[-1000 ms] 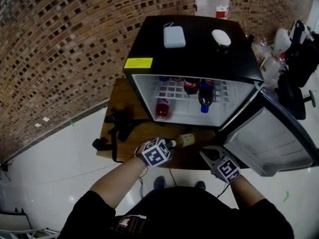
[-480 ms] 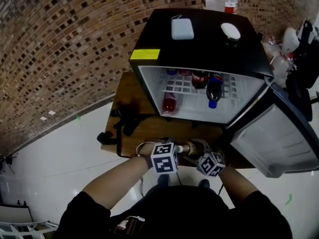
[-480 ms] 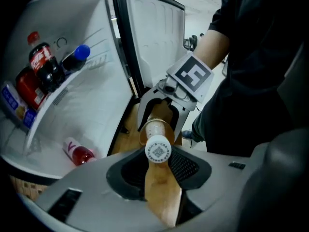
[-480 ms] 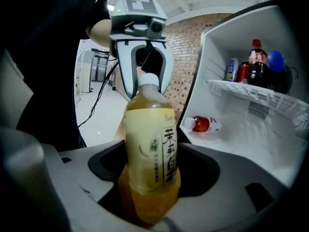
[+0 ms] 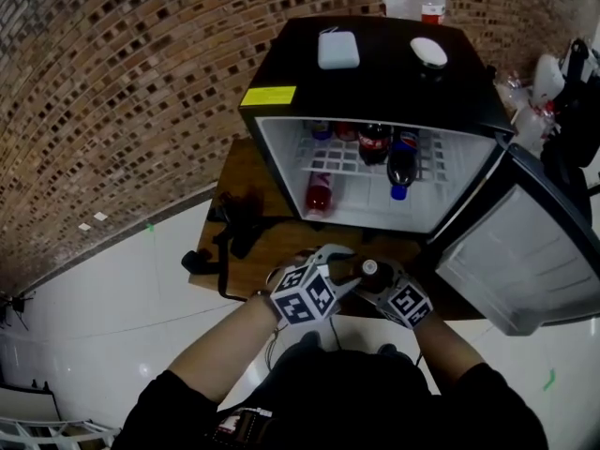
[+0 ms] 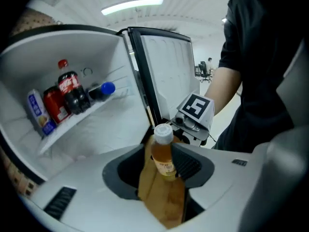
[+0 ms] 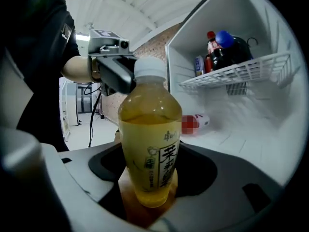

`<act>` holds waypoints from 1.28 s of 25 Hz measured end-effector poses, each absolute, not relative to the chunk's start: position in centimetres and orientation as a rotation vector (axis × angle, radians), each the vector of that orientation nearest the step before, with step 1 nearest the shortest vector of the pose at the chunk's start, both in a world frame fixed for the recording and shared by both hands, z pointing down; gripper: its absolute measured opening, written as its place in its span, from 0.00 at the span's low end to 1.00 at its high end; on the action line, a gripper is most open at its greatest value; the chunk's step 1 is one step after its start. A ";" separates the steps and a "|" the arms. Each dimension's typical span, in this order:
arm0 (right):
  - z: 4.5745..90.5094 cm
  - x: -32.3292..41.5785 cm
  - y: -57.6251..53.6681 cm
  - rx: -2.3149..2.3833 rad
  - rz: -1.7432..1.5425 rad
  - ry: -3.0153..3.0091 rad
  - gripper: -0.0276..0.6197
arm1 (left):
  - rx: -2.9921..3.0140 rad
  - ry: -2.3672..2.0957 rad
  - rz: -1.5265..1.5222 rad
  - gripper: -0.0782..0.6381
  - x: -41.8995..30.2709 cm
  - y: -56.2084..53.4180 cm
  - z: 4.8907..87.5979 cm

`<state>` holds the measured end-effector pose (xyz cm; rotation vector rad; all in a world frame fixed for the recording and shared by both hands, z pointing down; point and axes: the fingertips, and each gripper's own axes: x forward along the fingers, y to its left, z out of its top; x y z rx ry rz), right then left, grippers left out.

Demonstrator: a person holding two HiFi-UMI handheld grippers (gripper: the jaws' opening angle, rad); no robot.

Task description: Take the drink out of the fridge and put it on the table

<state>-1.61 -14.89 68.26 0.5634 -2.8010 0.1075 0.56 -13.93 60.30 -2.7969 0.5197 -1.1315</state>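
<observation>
A yellow tea bottle (image 5: 361, 272) with a white cap hangs over the wooden table's (image 5: 272, 247) front edge, before the open black mini fridge (image 5: 375, 82). My left gripper (image 5: 345, 270) is shut on the bottle (image 6: 164, 161), which reaches toward the right gripper's marker cube (image 6: 195, 111). My right gripper (image 5: 377, 277) has come in from the right. Its jaws are closing with the bottle (image 7: 149, 144) standing between them, and a gap still shows on each side. In the right gripper view the left gripper's dark finger (image 7: 116, 74) sits by the bottle's neck.
Inside the fridge are cola bottles (image 5: 375, 143), a blue-capped bottle (image 5: 401, 169) and a red drink (image 5: 319, 195). The door (image 5: 516, 261) swings open at right. A white box (image 5: 337, 50) and mouse (image 5: 428, 52) lie on top. Black cables (image 5: 234, 228) clutter the table's left.
My right gripper has swung in from the right, by the door, and opened around the bottle. The left gripper kept hold of the bottle and tipped its cap upward.
</observation>
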 end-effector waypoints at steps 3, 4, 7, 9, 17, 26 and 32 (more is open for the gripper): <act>68.1 -2.2 -14.7 0.536 0.063 -2.832 0.52 | -2.987 0.676 -0.877 0.46 -1.6 -13.7 61.4; 68.1 -2.2 -14.6 0.542 0.071 -2.841 0.52 | -3.054 0.744 -0.775 0.52 -2.4 -13.6 61.9; 68.2 -1.9 -14.8 0.573 0.098 -2.865 0.53 | -3.203 0.966 -0.530 0.54 -5.3 -13.2 64.9; 68.4 -2.0 -15.0 0.591 0.100 -2.869 0.55 | -3.255 1.100 -0.457 0.53 -6.8 -13.4 67.2; 69.4 -0.1 -13.6 0.638 0.152 -2.791 0.60 | -3.269 1.109 -0.378 0.53 -7.5 -12.2 67.2; 64.1 11.0 -8.3 0.866 0.575 -2.681 0.05 | -3.235 1.253 -0.149 0.21 -11.2 -10.5 58.8; 58.9 13.6 -6.6 1.014 0.708 -2.732 0.05 | -3.288 1.304 0.070 0.11 -13.4 -9.5 55.6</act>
